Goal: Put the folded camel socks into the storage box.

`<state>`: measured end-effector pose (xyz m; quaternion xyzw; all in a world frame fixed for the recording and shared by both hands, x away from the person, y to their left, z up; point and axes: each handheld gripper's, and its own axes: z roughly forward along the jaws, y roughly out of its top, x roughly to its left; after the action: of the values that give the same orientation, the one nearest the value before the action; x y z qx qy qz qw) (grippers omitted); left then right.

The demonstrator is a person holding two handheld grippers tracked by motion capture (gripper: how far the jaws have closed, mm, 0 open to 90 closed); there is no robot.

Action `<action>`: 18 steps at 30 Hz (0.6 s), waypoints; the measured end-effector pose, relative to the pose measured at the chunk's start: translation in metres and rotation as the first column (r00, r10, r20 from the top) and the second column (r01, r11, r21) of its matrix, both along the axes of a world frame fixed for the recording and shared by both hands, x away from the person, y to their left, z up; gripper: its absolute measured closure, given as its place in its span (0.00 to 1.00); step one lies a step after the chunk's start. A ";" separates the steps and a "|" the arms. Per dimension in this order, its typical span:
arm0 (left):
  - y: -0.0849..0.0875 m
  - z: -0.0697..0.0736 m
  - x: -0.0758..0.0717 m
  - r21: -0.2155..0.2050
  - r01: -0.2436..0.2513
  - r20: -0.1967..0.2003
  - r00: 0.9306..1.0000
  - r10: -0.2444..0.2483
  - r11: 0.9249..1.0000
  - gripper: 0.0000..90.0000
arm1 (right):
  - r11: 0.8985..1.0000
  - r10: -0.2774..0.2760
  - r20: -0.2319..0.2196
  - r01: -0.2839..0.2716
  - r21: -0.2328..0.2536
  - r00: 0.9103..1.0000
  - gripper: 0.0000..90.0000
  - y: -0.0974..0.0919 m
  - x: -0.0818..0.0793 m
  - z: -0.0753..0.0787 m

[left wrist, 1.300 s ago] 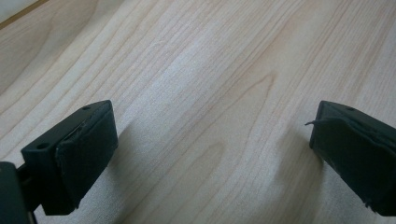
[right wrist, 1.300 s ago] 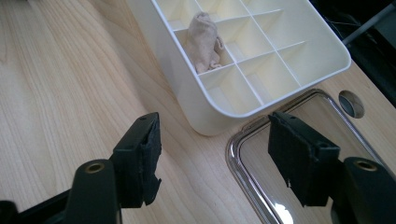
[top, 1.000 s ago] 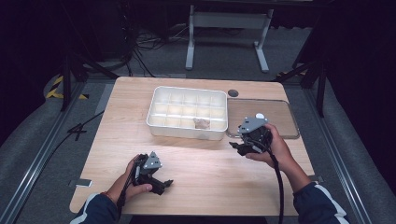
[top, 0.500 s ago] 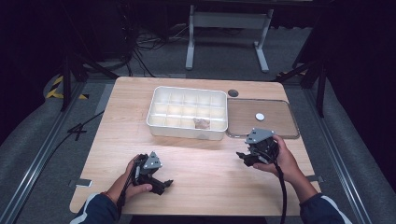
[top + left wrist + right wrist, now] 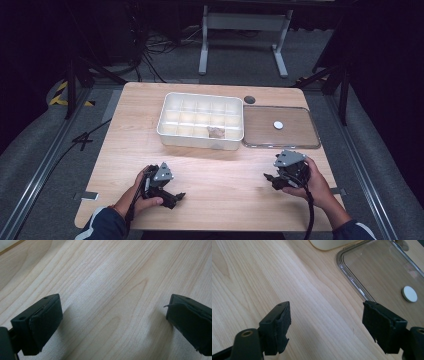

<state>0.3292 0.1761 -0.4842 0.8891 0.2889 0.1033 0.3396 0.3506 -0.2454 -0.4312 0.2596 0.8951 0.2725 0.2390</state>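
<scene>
A white compartment tray (image 5: 172, 116) stands at the table's far middle, with a small brownish lump (image 5: 216, 132) in one front compartment. To its right lies a clear lid (image 5: 295, 136) bearing a white disc (image 5: 278, 125). My right gripper (image 5: 270, 180) hovers low over bare wood in front of the lid; its jaws have just been opening and stand open with nothing between them (image 5: 327, 322). The lid (image 5: 382, 270), the disc (image 5: 409, 293) and the tray's corner (image 5: 329, 243) lie ahead of it. My left gripper (image 5: 174, 198) rests open at the front left over bare wood (image 5: 112, 315).
A dark round hole (image 5: 249, 99) sits in the wooden tabletop (image 5: 135, 145) behind the lid. Cables and a metal stand are on the floor beyond the far edge. Bare wood stretches between my two hands.
My right hand has drawn back from beside the tray toward the table's front right and sunk lower. The left hand has stayed where it was.
</scene>
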 end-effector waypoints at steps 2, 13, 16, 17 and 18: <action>0.000 0.000 0.000 0.000 0.000 0.000 1.000 0.000 1.000 0.01 | 1.000 0.004 0.002 -0.004 0.021 1.000 0.28 -0.008 -0.004 -0.003; 0.000 0.000 0.000 0.003 -0.002 -0.001 1.000 0.002 1.000 0.01 | 0.996 0.023 -0.058 -0.017 0.091 0.998 0.27 -0.035 -0.017 -0.026; 0.000 0.000 0.000 0.002 -0.003 -0.001 1.000 0.003 1.000 0.01 | 0.992 0.020 -0.078 -0.010 0.126 0.997 0.27 -0.043 -0.021 -0.031; 0.000 0.000 0.000 0.003 -0.004 -0.001 1.000 0.004 1.000 0.01 | 0.990 0.015 -0.083 -0.004 0.139 0.996 0.27 -0.046 -0.022 -0.033; 0.000 0.000 0.000 0.003 -0.004 0.000 1.000 0.004 1.000 0.01 | 0.988 0.011 -0.079 0.001 0.152 0.997 0.27 -0.050 -0.023 -0.035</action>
<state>0.3287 0.1761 -0.4841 0.8890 0.2906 0.1041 0.3382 0.3273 -0.2951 -0.4667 0.2852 0.8813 0.3298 0.1820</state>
